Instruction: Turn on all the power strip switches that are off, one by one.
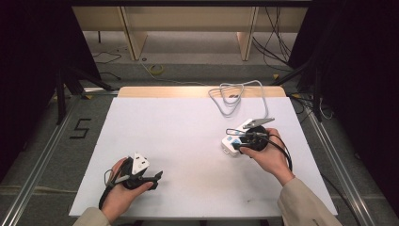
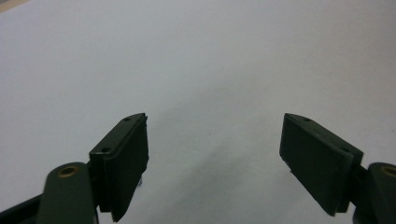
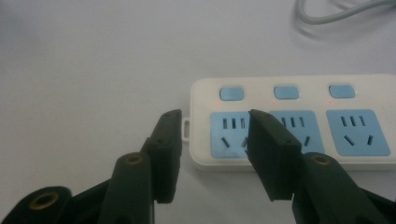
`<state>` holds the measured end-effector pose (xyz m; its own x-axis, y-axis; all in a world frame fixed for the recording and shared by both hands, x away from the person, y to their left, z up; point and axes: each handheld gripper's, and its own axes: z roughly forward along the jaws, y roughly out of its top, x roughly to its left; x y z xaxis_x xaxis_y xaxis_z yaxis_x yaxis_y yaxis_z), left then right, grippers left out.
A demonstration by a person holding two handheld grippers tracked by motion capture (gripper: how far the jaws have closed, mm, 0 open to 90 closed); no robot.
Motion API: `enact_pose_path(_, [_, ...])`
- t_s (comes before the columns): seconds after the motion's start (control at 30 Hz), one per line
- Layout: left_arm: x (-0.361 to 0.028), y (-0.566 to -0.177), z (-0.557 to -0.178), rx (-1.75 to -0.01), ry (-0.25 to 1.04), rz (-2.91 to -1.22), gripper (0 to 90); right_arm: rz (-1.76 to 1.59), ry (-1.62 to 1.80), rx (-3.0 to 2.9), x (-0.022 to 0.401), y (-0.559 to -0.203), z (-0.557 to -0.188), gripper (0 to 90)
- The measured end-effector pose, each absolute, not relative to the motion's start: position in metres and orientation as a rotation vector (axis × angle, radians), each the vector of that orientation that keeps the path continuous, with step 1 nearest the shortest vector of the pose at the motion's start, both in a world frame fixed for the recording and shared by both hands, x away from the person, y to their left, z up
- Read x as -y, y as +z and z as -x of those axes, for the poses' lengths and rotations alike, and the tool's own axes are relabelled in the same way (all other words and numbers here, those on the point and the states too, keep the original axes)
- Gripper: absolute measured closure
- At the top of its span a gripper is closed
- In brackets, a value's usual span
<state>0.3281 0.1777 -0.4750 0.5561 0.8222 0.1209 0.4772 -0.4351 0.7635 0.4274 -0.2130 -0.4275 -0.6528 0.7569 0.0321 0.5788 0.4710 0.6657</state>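
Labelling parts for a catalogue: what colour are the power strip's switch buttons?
Light blue, on the white power strip; its buttons show best in the right gripper view.

White power strip [image 3: 299,121] lies flat on the white table [image 1: 188,136], right-hand side, socket face up. Right gripper view: three blue socket panels in a row, each w/ a blue switch above; small red lights glow beside the switches. Near end has a small hanging tab. Its grey-white cable [image 1: 235,96] runs toward the table's far edge & loops there in loose coils, approx. centre-right, seen in high view.
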Motion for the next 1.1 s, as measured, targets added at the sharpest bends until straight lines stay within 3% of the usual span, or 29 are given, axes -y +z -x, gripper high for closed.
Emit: enact_pose_path(1.1, [-0.176,-0.481,-0.330,-1.046,0.632,-2.126,22.8,-1.104,1.093,-2.338,0.248,-0.451,-0.373,42.2])
